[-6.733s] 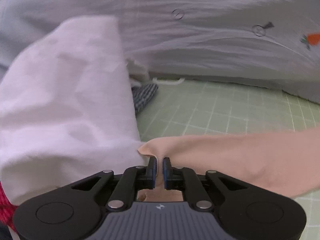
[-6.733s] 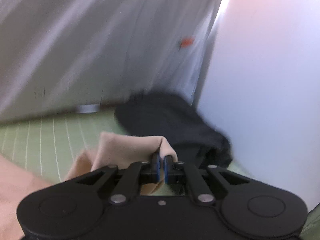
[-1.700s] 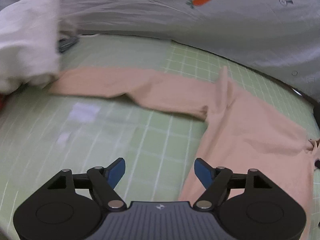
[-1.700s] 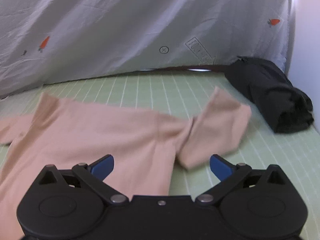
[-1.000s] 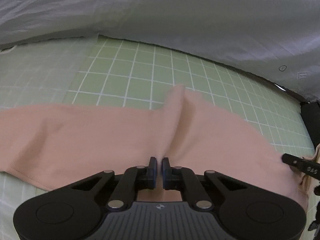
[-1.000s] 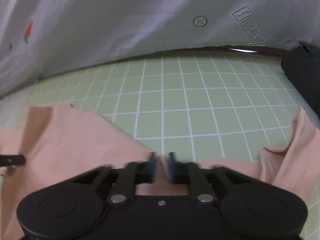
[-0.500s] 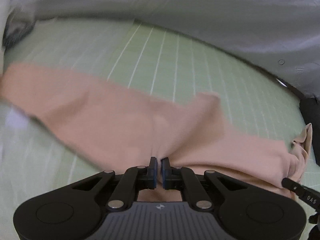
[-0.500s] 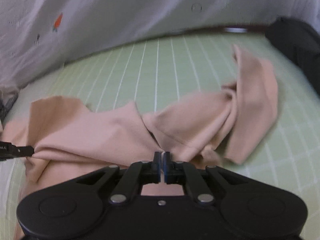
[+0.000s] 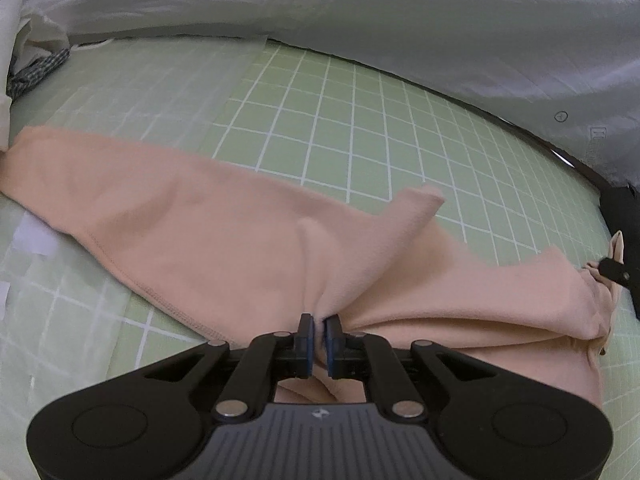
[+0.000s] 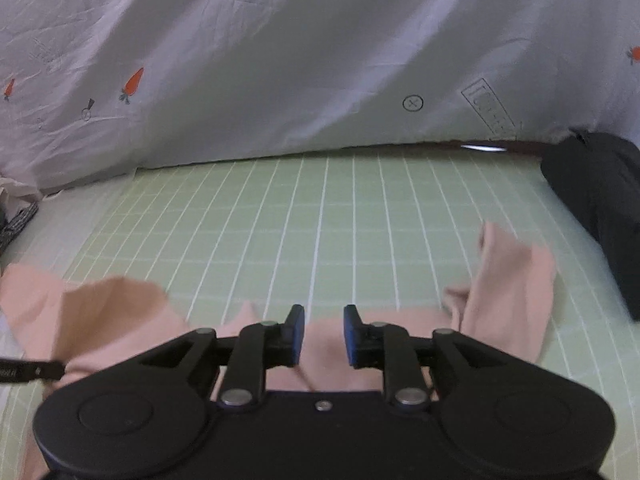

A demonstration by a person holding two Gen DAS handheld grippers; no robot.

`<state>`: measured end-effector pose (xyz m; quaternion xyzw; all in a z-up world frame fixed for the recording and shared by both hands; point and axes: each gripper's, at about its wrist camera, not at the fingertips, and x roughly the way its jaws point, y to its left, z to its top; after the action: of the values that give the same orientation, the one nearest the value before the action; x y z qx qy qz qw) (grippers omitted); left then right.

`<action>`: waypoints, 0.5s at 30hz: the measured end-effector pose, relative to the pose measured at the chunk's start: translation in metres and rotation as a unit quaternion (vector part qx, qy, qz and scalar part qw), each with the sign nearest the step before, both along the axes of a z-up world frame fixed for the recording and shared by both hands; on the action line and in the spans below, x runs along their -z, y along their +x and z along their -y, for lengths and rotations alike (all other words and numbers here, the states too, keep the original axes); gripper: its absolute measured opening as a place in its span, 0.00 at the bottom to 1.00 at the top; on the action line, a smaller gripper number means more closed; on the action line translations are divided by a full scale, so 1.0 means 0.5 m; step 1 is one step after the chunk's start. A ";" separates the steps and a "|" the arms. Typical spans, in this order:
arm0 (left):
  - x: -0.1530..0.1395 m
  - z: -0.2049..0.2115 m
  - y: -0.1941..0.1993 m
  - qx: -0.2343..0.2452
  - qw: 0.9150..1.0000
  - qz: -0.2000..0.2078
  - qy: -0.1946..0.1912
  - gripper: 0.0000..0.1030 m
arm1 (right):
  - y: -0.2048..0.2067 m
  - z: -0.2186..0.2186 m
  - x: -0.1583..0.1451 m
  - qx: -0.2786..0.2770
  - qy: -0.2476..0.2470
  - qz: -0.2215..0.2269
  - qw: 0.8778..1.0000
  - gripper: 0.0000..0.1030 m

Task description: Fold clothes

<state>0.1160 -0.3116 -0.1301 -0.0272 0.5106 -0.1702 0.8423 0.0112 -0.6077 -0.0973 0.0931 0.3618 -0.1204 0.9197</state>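
- A peach shirt lies rumpled across a green grid mat, one sleeve flopped out to the right.
- The left gripper has a bunched ridge of the shirt between its blue pads, which are just starting to part; the cloth is still pinched there.
- The right gripper is opening, its pads apart above the shirt and not pressing it.
- A black bundle sits at the mat's right edge.
- A white sheet with carrot prints rises behind.
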 end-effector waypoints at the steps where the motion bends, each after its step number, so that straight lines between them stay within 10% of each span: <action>1: 0.000 -0.002 0.000 -0.001 1.000 -0.001 -0.001 0.10 | 0.014 0.004 0.003 -0.004 -0.001 -0.002 1.000 0.25; 15: -0.011 -0.011 0.024 -0.008 1.000 -0.015 -0.011 0.19 | 0.010 -0.048 0.075 -0.055 -0.029 -0.065 0.996 0.44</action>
<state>0.1279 -0.3064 -0.1243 -0.0432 0.5212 -0.1689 0.8354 0.0162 -0.5835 -0.1348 0.0378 0.4222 -0.0857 0.9017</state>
